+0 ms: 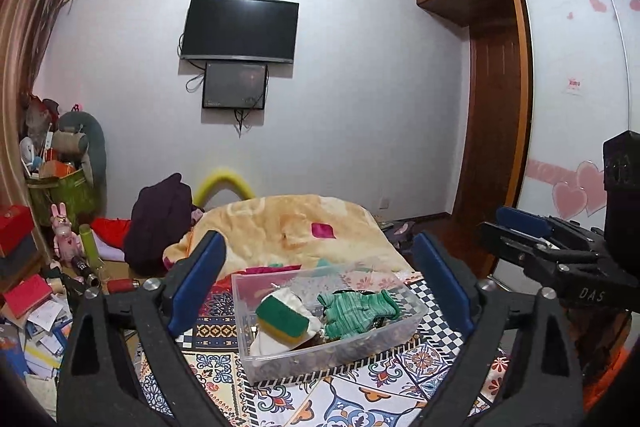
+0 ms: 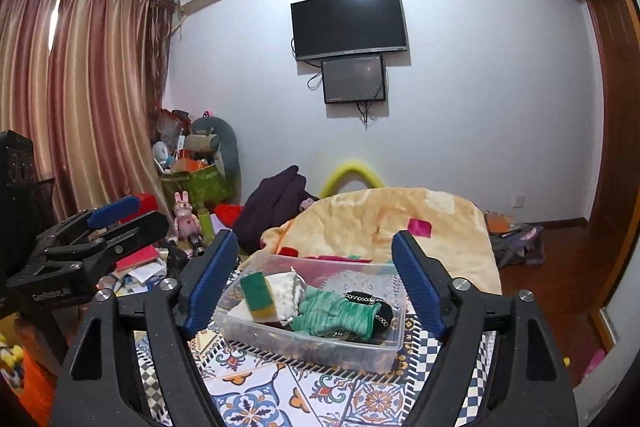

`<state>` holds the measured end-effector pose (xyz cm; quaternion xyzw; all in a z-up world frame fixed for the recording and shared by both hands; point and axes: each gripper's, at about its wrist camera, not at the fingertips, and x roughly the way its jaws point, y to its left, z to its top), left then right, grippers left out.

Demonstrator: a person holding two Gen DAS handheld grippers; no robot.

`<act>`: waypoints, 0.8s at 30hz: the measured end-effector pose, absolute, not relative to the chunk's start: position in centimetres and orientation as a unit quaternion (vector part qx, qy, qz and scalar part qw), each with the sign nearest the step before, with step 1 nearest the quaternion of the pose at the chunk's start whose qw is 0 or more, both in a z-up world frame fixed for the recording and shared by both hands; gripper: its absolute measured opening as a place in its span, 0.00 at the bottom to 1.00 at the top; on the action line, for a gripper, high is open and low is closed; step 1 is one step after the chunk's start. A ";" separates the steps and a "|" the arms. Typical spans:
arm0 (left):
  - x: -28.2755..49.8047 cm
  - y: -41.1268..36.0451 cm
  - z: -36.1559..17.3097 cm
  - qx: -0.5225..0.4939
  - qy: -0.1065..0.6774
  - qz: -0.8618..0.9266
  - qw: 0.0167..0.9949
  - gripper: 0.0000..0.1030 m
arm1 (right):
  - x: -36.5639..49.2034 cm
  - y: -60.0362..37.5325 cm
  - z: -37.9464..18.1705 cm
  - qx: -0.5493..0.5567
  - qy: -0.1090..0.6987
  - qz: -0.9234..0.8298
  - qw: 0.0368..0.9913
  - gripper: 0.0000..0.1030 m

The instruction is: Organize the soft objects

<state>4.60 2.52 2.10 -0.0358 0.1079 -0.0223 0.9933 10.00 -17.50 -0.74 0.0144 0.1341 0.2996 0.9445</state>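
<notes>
Landmark: we take the clear bin (image 1: 328,323) on the tiled-pattern bench (image 1: 360,399) as reference
In the bin: green-and-yellow sponge (image 1: 282,319), white cloth pouch (image 2: 286,287), green knit piece (image 1: 356,311), dark beaded item (image 2: 370,305)
Beyond the bin: small magenta cloth (image 1: 322,230) on the yellow blanket (image 1: 280,227), plus red and teal scraps at the bin's far rim
Left claw (image 1: 320,283): jaws apart, nothing between them
Right claw (image 2: 316,281): jaws apart, empty, facing the bin
Progress: we judge most soft pieces binned; the scraps beyond the bin seem left
</notes>
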 end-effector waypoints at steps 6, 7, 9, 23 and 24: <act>4.2 2.6 1.9 -0.041 0.109 -0.025 0.993 0.99 | 9.7 -17.8 -1.2 0.018 0.133 0.297 0.945 0.89; 4.2 2.5 1.9 -0.040 0.109 -0.025 0.993 0.99 | 9.7 -17.9 -1.3 0.019 0.132 0.296 0.946 0.93; 4.1 2.4 1.8 -0.038 0.109 -0.023 0.993 1.00 | 9.6 -17.9 -1.4 0.020 0.130 0.293 0.947 0.98; 3.9 2.0 1.5 -0.028 0.112 -0.021 0.993 1.00 | 8.7 -18.3 -1.2 0.017 0.124 0.296 0.947 1.00; 3.9 2.0 1.5 -0.028 0.112 -0.021 0.993 1.00 | 8.6 -18.3 -1.2 0.017 0.123 0.297 0.947 1.00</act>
